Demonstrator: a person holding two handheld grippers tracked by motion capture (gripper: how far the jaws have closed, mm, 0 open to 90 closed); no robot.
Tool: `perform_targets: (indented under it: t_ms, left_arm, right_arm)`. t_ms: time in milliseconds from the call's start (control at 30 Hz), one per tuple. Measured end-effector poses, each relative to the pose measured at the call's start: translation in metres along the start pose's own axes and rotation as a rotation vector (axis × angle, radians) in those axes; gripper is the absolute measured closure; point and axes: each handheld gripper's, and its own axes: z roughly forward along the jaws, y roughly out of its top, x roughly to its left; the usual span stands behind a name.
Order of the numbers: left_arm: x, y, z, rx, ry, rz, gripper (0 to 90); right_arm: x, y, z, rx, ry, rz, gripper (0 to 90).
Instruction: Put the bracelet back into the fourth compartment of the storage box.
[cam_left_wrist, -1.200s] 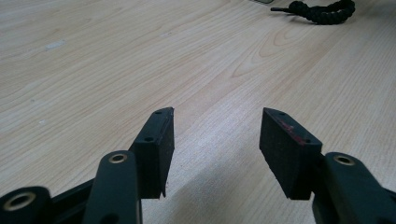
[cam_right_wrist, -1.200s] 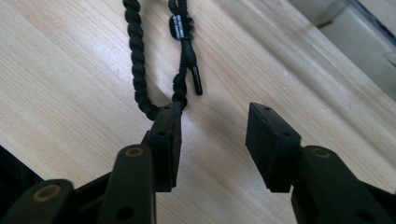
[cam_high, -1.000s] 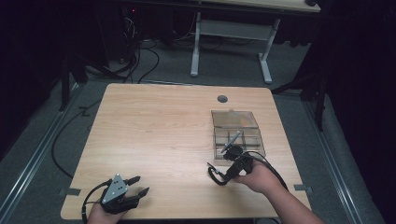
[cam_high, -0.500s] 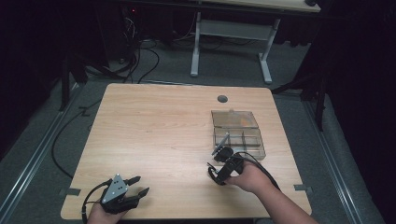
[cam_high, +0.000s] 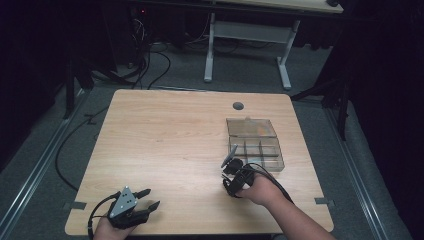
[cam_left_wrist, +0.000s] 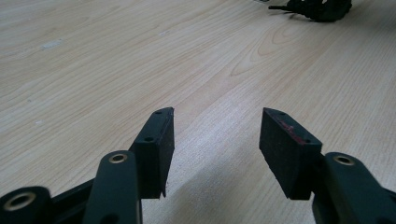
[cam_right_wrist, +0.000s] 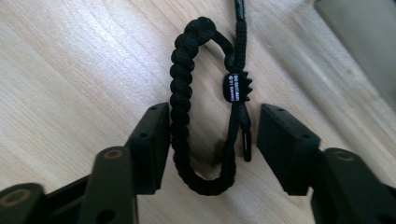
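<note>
A: How are the jaws of the right gripper (cam_right_wrist: 212, 133) seen?

B: They have just been closing, yet stand wide. A black braided cord bracelet (cam_right_wrist: 205, 107) lies flat between them on the light wooden table (cam_high: 165, 135); the left pad is beside the braid, and no squeezing is seen.

A: And around it?

B: A clear plastic compartment box (cam_high: 255, 145) is placed near. The left gripper (cam_left_wrist: 215, 144) is held wide apart with nothing between.
</note>
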Motion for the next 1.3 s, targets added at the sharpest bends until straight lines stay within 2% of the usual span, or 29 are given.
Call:
perform_targets:
  t_ms: [133, 200, 300, 333, 400, 667, 833, 867, 1100, 1133, 1233, 1267, 1300]
  left_arm:
    - [0.0, 0.0, 0.0, 0.0, 0.001, 0.001, 45.7]
    - [0.0, 0.0, 0.0, 0.001, 0.001, 0.001, 45.7]
    - [0.0, 0.0, 0.0, 0.001, 0.001, 0.002, 45.7]
    - [0.0, 0.0, 0.0, 0.001, 0.0, 0.002, 45.7]
    - [0.0, 0.0, 0.0, 0.001, 0.0, 0.002, 45.7]
    - [0.0, 0.0, 0.0, 0.001, 0.001, 0.002, 45.7]
    - [0.0, 0.0, 0.0, 0.001, 0.001, 0.001, 45.7]
    - [0.0, 0.0, 0.0, 0.0, 0.002, 0.002, 45.7]
    - [0.0, 0.0, 0.0, 0.001, 0.002, 0.002, 45.7]
    - [0.0, 0.0, 0.0, 0.001, 0.002, 0.001, 45.7]
    - [0.0, 0.0, 0.0, 0.001, 0.002, 0.002, 45.7]
    - [0.0, 0.0, 0.0, 0.001, 0.002, 0.001, 45.7]
    - [0.0, 0.0, 0.0, 0.001, 0.002, 0.001, 45.7]
  right_arm:
    - [-0.001, 0.0, 0.0, -0.008, -0.024, -0.036, 58.1]
    - [0.001, -0.001, -0.001, -0.002, -0.034, -0.023, 63.9]
    - [0.0, -0.001, -0.001, -0.002, -0.038, -0.023, 67.5]
    - [-0.002, 0.0, -0.001, -0.009, -0.049, -0.061, 73.3]
    - [-0.002, -0.001, -0.001, -0.011, -0.052, -0.06, 76.1]
    - [-0.005, -0.003, -0.004, -0.012, -0.036, -0.077, 77.6]
    - [-0.009, -0.006, -0.008, -0.01, -0.024, -0.07, 77.6]
    - [-0.009, -0.008, -0.011, 0.004, -0.021, -0.029, 77.6]
    - [-0.016, -0.012, -0.015, -0.007, -0.013, -0.052, 77.5]
    - [-0.017, -0.014, -0.019, -0.001, -0.013, -0.035, 77.5]
    - [-0.022, -0.016, -0.022, -0.017, -0.005, -0.05, 77.5]
    - [-0.022, -0.017, -0.024, -0.009, -0.003, -0.024, 77.5]
    - [-0.022, -0.017, -0.024, -0.009, -0.003, -0.024, 77.5]
